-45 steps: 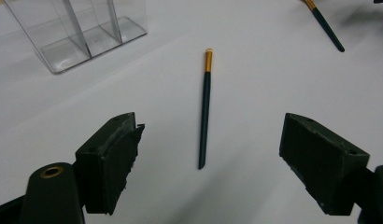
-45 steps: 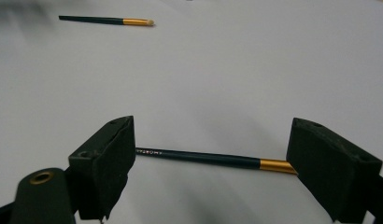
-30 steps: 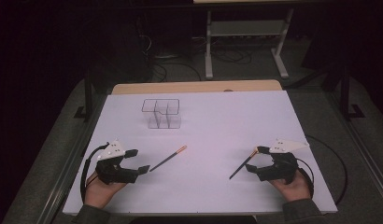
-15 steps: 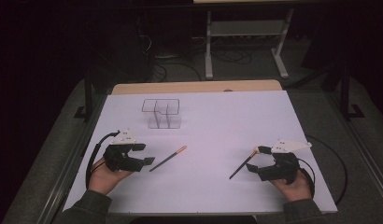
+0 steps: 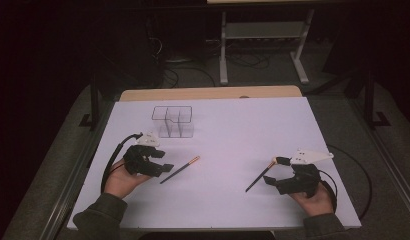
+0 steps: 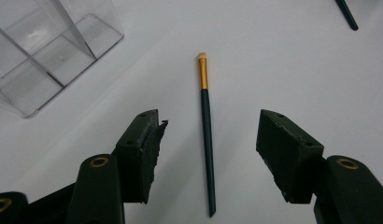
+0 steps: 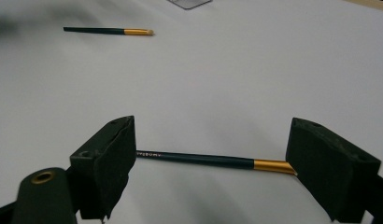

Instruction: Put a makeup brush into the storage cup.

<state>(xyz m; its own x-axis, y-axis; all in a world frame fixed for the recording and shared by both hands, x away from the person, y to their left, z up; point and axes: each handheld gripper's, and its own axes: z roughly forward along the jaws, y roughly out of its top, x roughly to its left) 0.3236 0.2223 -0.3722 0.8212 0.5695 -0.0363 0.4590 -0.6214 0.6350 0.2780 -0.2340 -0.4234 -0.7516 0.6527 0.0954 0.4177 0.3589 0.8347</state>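
Observation:
Two dark-handled makeup brushes with gold ferrules lie on the white table. The left brush [image 5: 180, 169] [image 6: 206, 126] lies lengthwise between the wide-apart jaws of my left gripper [image 5: 162, 164] [image 6: 210, 123], which is open and holds nothing. Its pale tip points away from me. The right brush [image 5: 260, 176] [image 7: 199, 158] lies crosswise between the jaws of my open right gripper [image 5: 274, 171] [image 7: 213, 130], its ferrule running behind the right jaw. A clear plastic organizer [image 5: 173, 121] [image 6: 45, 51] with several compartments stands beyond the left gripper.
The white table top [image 5: 243, 130] reaches a wooden strip [image 5: 208, 93] at the far edge. A black cable [image 5: 113, 160] trails from the left gripper, and another [image 5: 353, 170] loops off the table's right side. A metal stand [image 5: 263, 35] sits on the floor behind.
My left gripper has moved forward and to the right, up to the handle end of the left brush. The right gripper has hardly moved.

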